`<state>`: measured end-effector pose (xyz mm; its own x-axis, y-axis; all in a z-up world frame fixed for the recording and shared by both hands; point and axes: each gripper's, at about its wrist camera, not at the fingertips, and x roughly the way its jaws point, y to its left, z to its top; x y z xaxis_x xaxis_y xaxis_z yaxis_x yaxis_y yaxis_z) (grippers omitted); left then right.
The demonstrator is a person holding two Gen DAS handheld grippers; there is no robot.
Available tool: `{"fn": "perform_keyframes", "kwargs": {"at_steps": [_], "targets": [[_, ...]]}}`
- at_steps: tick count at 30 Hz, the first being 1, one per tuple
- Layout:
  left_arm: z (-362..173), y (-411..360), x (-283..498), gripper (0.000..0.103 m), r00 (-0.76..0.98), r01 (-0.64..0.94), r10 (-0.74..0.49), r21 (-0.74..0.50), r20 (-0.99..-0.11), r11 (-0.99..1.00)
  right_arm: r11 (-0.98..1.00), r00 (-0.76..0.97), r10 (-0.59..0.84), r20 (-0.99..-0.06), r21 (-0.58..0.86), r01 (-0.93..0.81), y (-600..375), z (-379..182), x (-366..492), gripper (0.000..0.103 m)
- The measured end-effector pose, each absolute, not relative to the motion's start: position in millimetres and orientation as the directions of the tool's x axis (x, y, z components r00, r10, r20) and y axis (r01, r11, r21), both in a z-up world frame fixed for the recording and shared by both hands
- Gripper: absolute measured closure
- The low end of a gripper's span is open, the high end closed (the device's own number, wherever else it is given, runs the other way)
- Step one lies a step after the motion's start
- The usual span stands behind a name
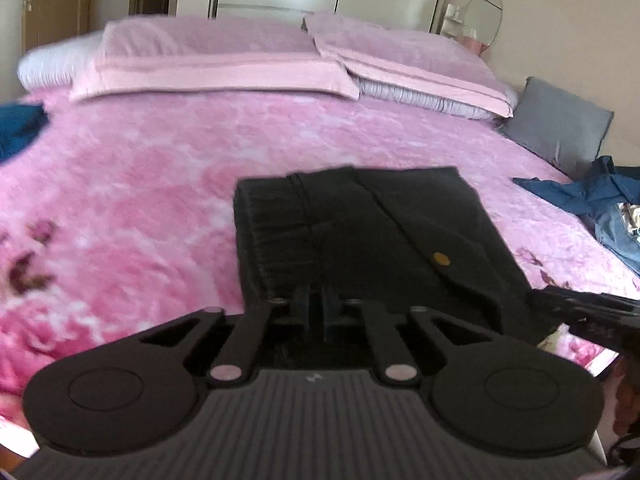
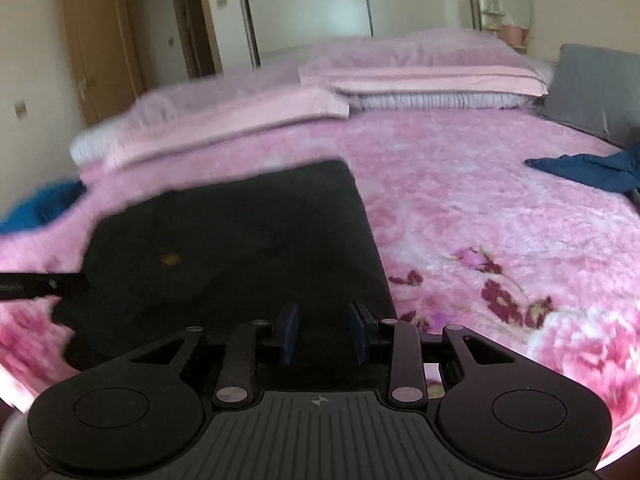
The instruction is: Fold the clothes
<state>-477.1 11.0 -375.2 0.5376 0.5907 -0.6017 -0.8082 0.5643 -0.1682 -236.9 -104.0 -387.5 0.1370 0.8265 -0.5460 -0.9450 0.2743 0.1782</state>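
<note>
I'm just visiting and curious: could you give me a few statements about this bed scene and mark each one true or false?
1. The black garment lies folded on the pink blanket. True.
2. The right claw is clamped on the garment. False: its jaws stand apart with nothing between them.
3. A grey cushion sits at the bed's edge beside the pillows. True.
4. The blue clothes are stacked on the black garment. False: they lie apart from it.
</note>
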Motion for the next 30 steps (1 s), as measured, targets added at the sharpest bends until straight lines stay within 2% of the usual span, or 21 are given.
{"fn": "perform_keyframes", "kwargs": {"at_steps": [3, 7, 11, 13, 19, 23, 27, 30], "targets": [[-377.0, 8.2, -480.6, 0.091, 0.541, -0.802, 0.563, -0.184, -0.625, 0.567, 0.276, 0.142, 0.810, -0.569, 0.157, -0.948, -115.4, -390.2, -245.6, 0.070], [-365.8, 22.4, -486.9, 0.091, 0.582, -0.781, 0.539, -0.234, -0.609, 0.579, 0.295, 0.158, 0.803, -0.575, 0.154, -0.943, -121.7, -380.3, -248.8, 0.070], [-345.5, 62.2, -485.6, 0.091, 0.657, -0.718, 0.504, -0.260, -0.561, 0.646, 0.305, 0.168, 0.816, -0.553, 0.166, -0.938, -112.4, -357.5, -245.6, 0.070], [-343.4, 91.2, -474.4, 0.092, 0.673, -0.688, 0.468, -0.250, -0.573, 0.682, 0.312, 0.175, 0.800, -0.574, 0.147, -0.939, -91.1, -358.9, -242.6, 0.070], [-339.6, 170.4, -443.5, 0.092, 0.664, -0.587, 0.290, -0.240, -0.689, 0.773, 0.445, 0.207, 0.664, -0.718, 0.158, -0.881, -37.8, -370.6, -245.9, 0.070], [-316.5, 212.2, -443.3, 0.091, 0.621, -0.561, 0.161, -0.293, -0.767, 0.774, 0.546, 0.202, 0.540, -0.817, 0.158, -0.823, -12.0, -347.1, -245.2, 0.070], [-288.4, 242.4, -428.4, 0.086, 0.570, -0.441, 0.006, -0.300, -0.822, 0.846, 0.718, 0.237, 0.451, -0.860, 0.192, -0.669, -13.3, -299.9, -261.2, 0.070], [-276.4, 252.3, -409.4, 0.083, 0.514, -0.300, -0.103, -0.290, -0.852, 0.909, 0.834, 0.240, 0.417, -0.876, 0.264, -0.485, -31.9, -277.9, -290.6, 0.070]]}}
